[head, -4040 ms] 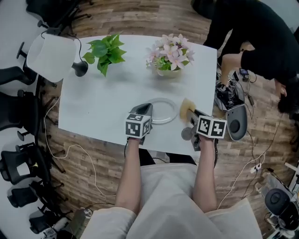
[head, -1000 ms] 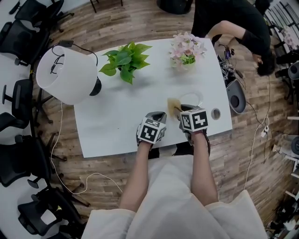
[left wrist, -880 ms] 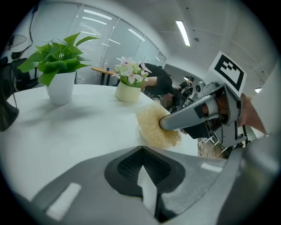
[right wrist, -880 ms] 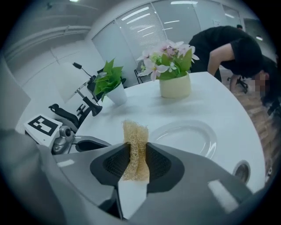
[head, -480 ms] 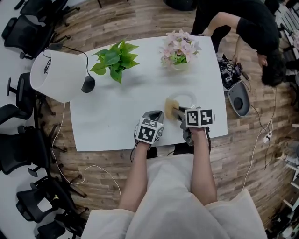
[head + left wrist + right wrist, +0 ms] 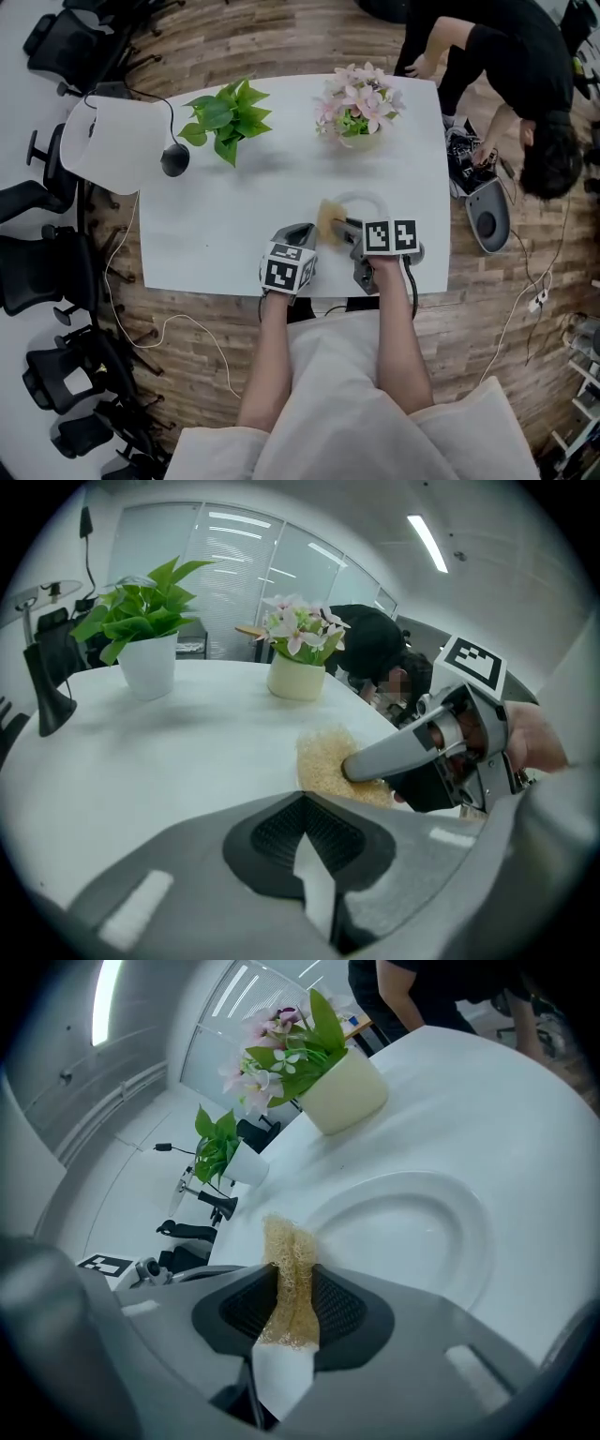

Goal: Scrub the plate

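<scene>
A white plate (image 6: pixel 373 203) lies on the white table (image 6: pixel 216 225) near its front edge. My right gripper (image 6: pixel 339 226) is shut on a tan mesh sponge (image 6: pixel 327 219), which sits over the plate's left rim. In the right gripper view the sponge (image 6: pixel 285 1246) sticks out between the pads, with the plate (image 6: pixel 412 1232) just beyond it. My left gripper (image 6: pixel 302 231) rests just left of the sponge, jaws together and holding nothing. In the left gripper view the sponge (image 6: pixel 323 761) and the right gripper's finger (image 6: pixel 394 752) lie ahead of my left gripper (image 6: pixel 302 803).
A green potted plant (image 6: pixel 221 111) and a pot of pink flowers (image 6: pixel 356 111) stand at the table's far side. A white lamp shade (image 6: pixel 111 142) hangs over the left edge. A person in black (image 6: pixel 511 56) bends down at the right. Office chairs (image 6: pixel 47 272) stand at the left.
Over four seconds my right gripper carried the sponge from the plate's right side to its left rim. The left gripper has come off the plate's left edge.
</scene>
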Demonstrator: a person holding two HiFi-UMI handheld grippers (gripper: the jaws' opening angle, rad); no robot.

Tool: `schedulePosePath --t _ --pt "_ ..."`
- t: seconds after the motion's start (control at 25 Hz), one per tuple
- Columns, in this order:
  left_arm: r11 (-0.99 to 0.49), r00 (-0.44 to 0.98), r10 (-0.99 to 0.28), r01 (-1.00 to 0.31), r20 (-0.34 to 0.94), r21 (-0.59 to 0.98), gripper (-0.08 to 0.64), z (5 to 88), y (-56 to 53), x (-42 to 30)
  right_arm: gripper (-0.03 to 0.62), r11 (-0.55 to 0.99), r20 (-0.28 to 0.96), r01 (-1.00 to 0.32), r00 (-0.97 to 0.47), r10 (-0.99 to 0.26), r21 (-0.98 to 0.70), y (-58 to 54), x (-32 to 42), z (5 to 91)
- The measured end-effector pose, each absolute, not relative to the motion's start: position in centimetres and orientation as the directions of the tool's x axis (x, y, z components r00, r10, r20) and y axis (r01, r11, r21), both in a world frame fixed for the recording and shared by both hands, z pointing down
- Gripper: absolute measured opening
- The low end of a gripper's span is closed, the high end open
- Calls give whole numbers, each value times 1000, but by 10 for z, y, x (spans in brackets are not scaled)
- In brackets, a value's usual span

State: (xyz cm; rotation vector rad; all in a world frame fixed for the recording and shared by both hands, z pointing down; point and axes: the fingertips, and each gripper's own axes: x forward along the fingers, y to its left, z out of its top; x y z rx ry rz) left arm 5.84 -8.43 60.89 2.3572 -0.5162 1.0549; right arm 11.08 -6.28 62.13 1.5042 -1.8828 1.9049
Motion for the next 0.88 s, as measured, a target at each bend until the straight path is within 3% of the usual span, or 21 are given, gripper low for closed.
schedulePosePath --t 0.88 --pt "-721 560 -251 -652 789 233 1 614 -72 117 143 -126 686 -723 -564 -460 -679 -41 177 630"
